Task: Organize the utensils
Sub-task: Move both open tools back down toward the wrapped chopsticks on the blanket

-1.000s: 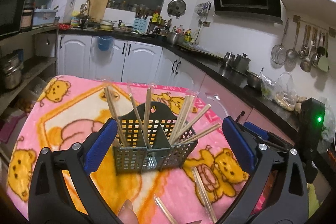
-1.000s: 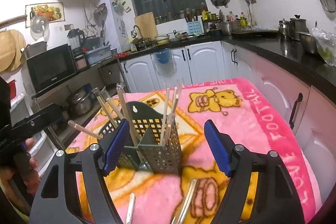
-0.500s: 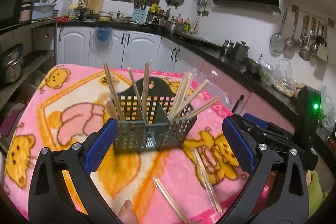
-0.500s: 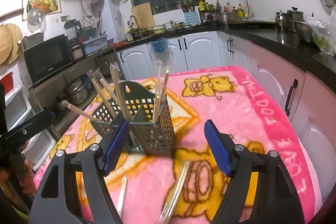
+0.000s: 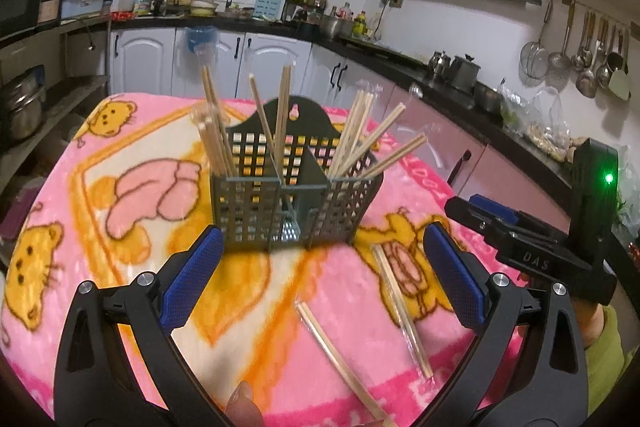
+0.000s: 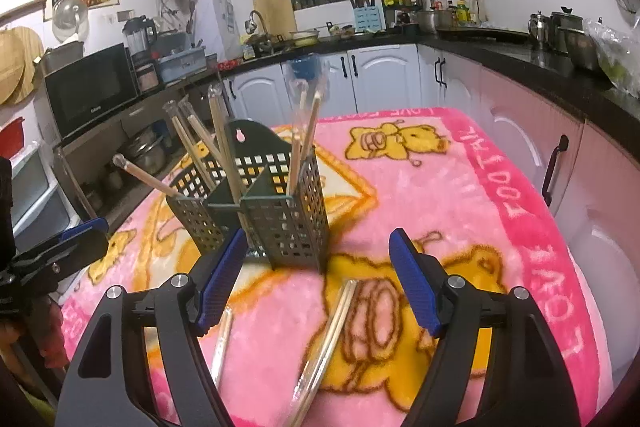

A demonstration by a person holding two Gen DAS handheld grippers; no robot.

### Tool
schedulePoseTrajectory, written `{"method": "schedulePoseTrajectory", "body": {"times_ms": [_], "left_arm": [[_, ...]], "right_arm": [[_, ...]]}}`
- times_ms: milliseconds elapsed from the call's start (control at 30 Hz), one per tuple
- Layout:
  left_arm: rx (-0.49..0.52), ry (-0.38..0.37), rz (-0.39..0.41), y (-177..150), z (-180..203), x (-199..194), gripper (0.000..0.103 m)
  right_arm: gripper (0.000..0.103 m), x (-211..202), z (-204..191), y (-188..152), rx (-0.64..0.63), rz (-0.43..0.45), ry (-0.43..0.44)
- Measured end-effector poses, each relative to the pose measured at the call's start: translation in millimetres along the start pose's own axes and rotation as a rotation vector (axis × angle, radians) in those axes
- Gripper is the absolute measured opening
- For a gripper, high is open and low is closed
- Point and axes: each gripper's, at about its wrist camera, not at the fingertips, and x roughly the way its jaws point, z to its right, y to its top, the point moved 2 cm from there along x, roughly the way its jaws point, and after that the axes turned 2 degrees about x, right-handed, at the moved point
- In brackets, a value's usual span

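Both the left gripper (image 5: 320, 279) and right gripper (image 6: 316, 281) stood wide and empty. Two loose chopsticks (image 5: 402, 311) lay just before the holder (image 5: 292, 195); a low, centred pinch would suit.

Blanket (image 5: 132, 147) (image 6: 460, 211): pink fleecy cloth, fuzzy nap, matt. Holder (image 5: 292, 199) (image 6: 256, 203): dark grey perforated plastic, dull finish, with pale bare wooden chopsticks (image 5: 282, 115) (image 6: 224, 143), some in clear glossy wrap; further wrapped sticks (image 5: 400, 303) (image 6: 326, 339) lying loose. Left tool (image 5: 320, 279) and right tool (image 6: 316, 283): matt black plastic, textured blue pads (image 5: 192, 275) (image 6: 222, 279), shiny metal screws.
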Motion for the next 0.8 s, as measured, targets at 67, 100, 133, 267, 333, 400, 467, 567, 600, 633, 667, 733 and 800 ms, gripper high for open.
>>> {"method": "schedulePoseTrajectory", "body": {"times_ms": [67,100,133,267,333,400,467,567,600,633,667,733,800], "left_arm": [[-0.002,0.001,-0.018,-5.0,0.9,3.5,0.092],[-0.002,0.001,-0.027,-7.3,1.3,5.5,0.092],[-0.002,0.002,-0.038,-10.6,1.3,7.9,0.092],[-0.007,0.005,-0.069,-20.5,0.2,14.0,0.092],[-0.012,0.007,-0.087,-25.7,-1.2,17.5,0.092],[-0.014,0.011,-0.101,-29.8,-1.5,20.1,0.092],[-0.015,0.015,-0.119,-34.9,-2.5,23.8,0.092],[-0.016,0.026,-0.143,-41.3,-4.4,29.1,0.092],[-0.017,0.028,-0.149,-43.0,-4.8,30.2,0.092],[-0.016,0.031,-0.157,-45.7,-5.6,31.6,0.092],[-0.015,0.032,-0.164,-47.9,-5.9,32.9,0.092],[-0.016,0.034,-0.187,-54.4,-7.2,37.0,0.092],[-0.025,0.028,-0.216,-62.2,-9.1,42.1,0.092]], "right_arm": [[0.071,1.8,0.1,-2.5,-0.002,-0.008,0.0],[0.071,3.1,0.4,-3.8,-0.003,-0.014,0.001],[0.071,4.1,0.9,-4.6,-0.003,-0.018,0.002],[0.071,7.3,2.7,-8.5,-0.009,-0.034,0.001],[0.071,8.7,3.6,-10.1,-0.012,-0.043,-0.001],[0.071,10.6,5.7,-12.5,-0.01,-0.054,-0.003],[0.071,12.5,8.1,-14.8,-0.008,-0.066,-0.003],[0.071,17.9,11.9,-19.3,-0.006,-0.094,-0.001],[0.071,19.5,13.1,-20.5,-0.006,-0.1,-0.001],[0.071,21.7,14.6,-22.3,-0.005,-0.109,-0.001],[0.071,24.7,16.2,-24.5,-0.003,-0.121,-0.002],[0.071,29.7,17.2,-27.3,-0.004,-0.143,0.001],[0.071,35.1,19.0,-30.9,0.002,-0.165,0.016]]}}
